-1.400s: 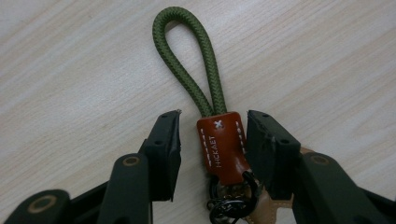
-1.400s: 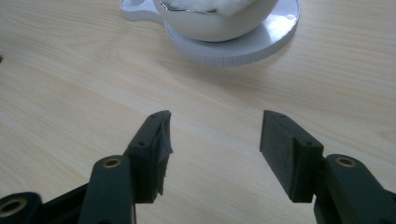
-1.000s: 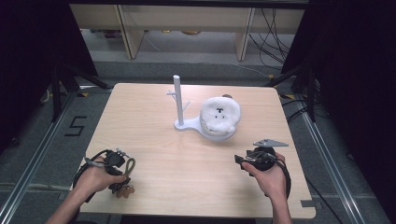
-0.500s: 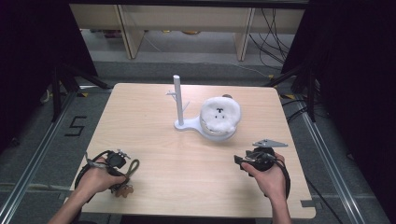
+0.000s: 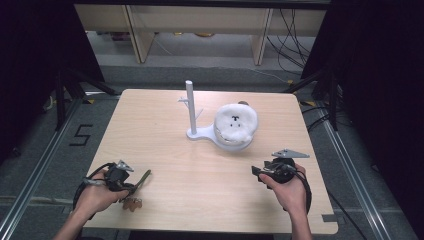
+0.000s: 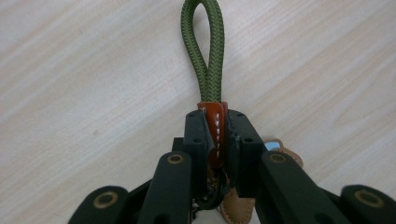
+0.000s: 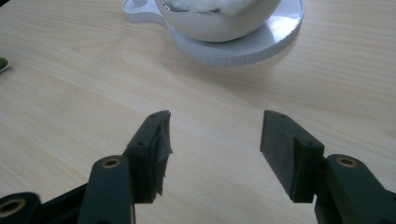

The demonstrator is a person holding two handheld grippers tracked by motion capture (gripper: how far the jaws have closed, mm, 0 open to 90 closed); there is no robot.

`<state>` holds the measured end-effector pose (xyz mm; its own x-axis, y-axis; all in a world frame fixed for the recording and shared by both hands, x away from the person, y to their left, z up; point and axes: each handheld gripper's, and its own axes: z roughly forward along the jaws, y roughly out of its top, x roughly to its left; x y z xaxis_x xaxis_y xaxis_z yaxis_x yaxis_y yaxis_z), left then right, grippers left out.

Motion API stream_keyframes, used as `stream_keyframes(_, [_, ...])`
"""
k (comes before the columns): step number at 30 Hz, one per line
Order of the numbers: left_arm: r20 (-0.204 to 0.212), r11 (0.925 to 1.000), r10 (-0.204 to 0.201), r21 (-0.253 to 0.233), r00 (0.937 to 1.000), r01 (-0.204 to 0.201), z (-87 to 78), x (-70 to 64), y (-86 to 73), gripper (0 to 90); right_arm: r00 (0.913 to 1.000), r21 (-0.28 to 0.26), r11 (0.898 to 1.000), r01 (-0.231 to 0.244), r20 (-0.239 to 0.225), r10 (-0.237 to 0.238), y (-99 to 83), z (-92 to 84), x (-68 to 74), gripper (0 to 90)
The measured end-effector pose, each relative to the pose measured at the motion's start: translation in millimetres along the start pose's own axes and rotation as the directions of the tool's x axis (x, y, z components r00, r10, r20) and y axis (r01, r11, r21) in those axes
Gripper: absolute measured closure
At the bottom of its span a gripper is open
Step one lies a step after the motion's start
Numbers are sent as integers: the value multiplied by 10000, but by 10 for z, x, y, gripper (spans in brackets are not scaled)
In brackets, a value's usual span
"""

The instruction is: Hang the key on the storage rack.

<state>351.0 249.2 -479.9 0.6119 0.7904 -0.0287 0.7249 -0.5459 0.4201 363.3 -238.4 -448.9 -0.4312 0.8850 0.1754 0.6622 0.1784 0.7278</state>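
Note:
A green braided cord loop (image 6: 204,51) with a brown leather clasp (image 6: 215,133) lies on the wooden table (image 5: 165,145) near its front left corner. My left gripper (image 6: 215,121) has just been closing and is shut on the leather clasp; the loop sticks out past its tips, green cord (image 5: 142,180). Tan leather tags (image 5: 131,203) lie under it. My right gripper (image 7: 212,140) rests open near the front right, nothing between its pads, right gripper (image 5: 261,171). A white stand (image 5: 192,107) with an upright post holds a bowl with a white plush face (image 5: 235,122).
The stand's round white base (image 7: 261,42) and bowl lie just beyond my right gripper. Shelving legs and cables stand on the floor behind the table. The table's front edge is close to both hands.
The left gripper's jaws have closed onto the cord's leather clasp. The right hand and the stand with the plush have not moved.

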Motion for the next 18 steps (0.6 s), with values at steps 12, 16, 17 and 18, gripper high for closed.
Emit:
stream_keyframes(12, [-162, 9962, 36, 876, 9999, -22, 92, -28, 99, 646, 9992, -8, 9994, -336, -222, 335, 8, -14, 41, 433])
stream_keyframes(16, [-84, 9902, -101, 1390, 9999, 112, 127, -32, 154, 619, 9992, -60, 9994, -327, -222, 326, 8, -18, 48, 432])
stream_keyframes(17, [-25, 9857, 159, 1678, 9999, -153, 118, -14, 176, 617, 9991, -55, 9994, -332, -247, 330, 8, -19, 50, 432])
stream_keyframes(18, [21, 9827, 211, 1842, 9998, -212, 120, -12, 194, 620, 9991, -34, 9995, -327, -261, 326, 9, -18, 52, 432])
